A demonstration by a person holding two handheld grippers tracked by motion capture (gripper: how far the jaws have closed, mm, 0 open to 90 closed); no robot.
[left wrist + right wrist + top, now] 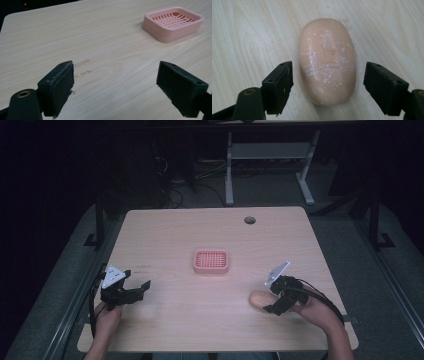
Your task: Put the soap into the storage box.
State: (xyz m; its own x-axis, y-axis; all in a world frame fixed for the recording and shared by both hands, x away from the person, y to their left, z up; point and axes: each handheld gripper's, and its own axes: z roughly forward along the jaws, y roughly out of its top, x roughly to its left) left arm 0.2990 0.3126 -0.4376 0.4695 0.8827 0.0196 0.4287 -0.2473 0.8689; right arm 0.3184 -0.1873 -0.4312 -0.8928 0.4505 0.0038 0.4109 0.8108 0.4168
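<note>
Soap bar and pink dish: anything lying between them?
Nothing; in the high view, only bare wooden table separates the soap bar from the pink dish.

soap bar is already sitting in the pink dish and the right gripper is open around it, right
Not quite: the soap bar lies on the bare table, apart from the pink dish, as the high view shows. The right gripper is indeed open around it.

Left tongs: jaws spread wide, nothing between them, pointing right and a little forward.
Left hand: grips from behind, forearm entering at bottom left.
Right tongs: jaws apart, pointing left.
Right hand: wrapped around the body, cable trailing over the wrist.
</note>
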